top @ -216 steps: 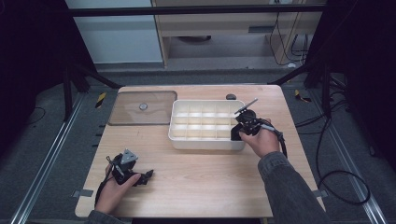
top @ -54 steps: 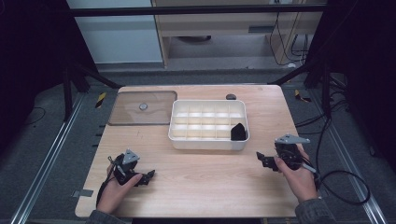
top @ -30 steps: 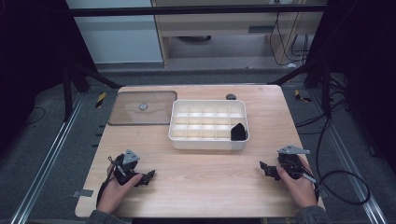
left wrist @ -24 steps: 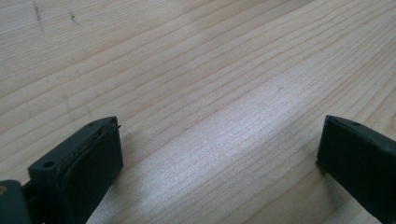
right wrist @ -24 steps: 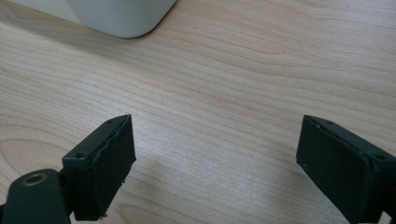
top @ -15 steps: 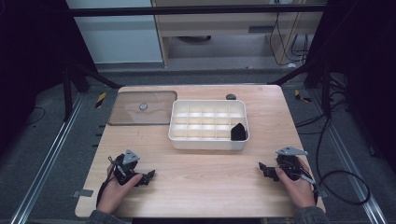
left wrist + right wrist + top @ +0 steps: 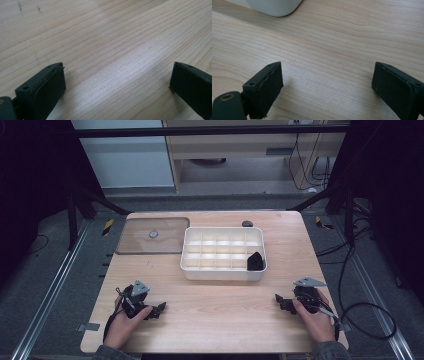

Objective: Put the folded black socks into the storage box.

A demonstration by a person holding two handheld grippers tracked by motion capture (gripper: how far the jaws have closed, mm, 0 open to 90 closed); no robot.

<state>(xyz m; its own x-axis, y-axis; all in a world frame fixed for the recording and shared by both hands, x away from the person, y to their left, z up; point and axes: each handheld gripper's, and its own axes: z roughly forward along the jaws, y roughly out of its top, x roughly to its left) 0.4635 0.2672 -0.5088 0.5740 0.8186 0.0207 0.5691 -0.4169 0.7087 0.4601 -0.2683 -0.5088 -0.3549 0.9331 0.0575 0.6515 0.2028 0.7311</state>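
1. White compartment tray (image 7: 223, 253) sits mid-bench, long axis running left-right. Black item (image 7: 255, 261) lies in its near-right compartment; can't tell what it is.
2. Key relation: tray is fwd and to the left of the right gripper (image 7: 281, 301), fwd and to the right of the left gripper (image 7: 159, 309). Right one is nearer the black item, apart from it with bare wood between.
3. Right gripper view: a rounded white corner of the tray at the top-left edge, so that gripper points roughly toward the tray's near-right end.
4. Right gripper fingers (image 7: 263, 90) spread wide, nothing between them, just wood grain.
5. Left gripper fingers (image 7: 45, 86) also wide apart, empty, bare bench (image 7: 112, 45) under them.
6. Pose: both hands rest low at the near edge of the bench, right hand (image 7: 315, 317) near the right corner, left hand (image 7: 125, 320) near the left. Both grippers lie close to the surface, roughly level.
7. Clear lid (image 7: 152, 235) lies flat, just left of the tray, well away from the left gripper. Small dark object (image 7: 247, 223) behind the tray, too small to ID.
8. My read: if the lid goes on next, left gripper is on the better side, though neither is close.
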